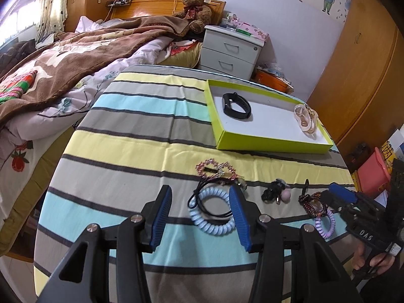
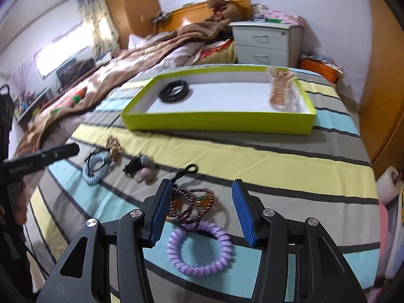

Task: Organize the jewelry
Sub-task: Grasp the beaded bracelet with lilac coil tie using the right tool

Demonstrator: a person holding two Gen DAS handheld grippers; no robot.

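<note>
A lime-green tray [image 1: 272, 147] [image 2: 217, 123] on the striped table holds a black band [image 1: 236, 106] [image 2: 174, 91] and a gold chain piece [image 1: 306, 121] [image 2: 280, 91]. My left gripper [image 1: 200, 200] is open above a light-blue coil hair tie [image 1: 212, 223] [image 2: 94, 169] with a black cord; a pink beaded bracelet [image 1: 217, 171] lies beyond. My right gripper [image 2: 200, 194] is open over a dark beaded bracelet [image 2: 192, 202] [image 1: 311, 202] and a purple coil hair tie [image 2: 199, 248] [image 1: 325, 223]. A black clip with pink balls [image 1: 276, 192] [image 2: 141, 169] lies between.
The table wears a striped cloth [image 1: 126, 136] of yellow, blue and grey. A bed with a brown blanket [image 1: 63, 58] lies to the left. A white nightstand [image 1: 229, 50] and a teddy bear [image 1: 195, 7] stand behind. Wooden wardrobe [image 1: 353, 63] at right.
</note>
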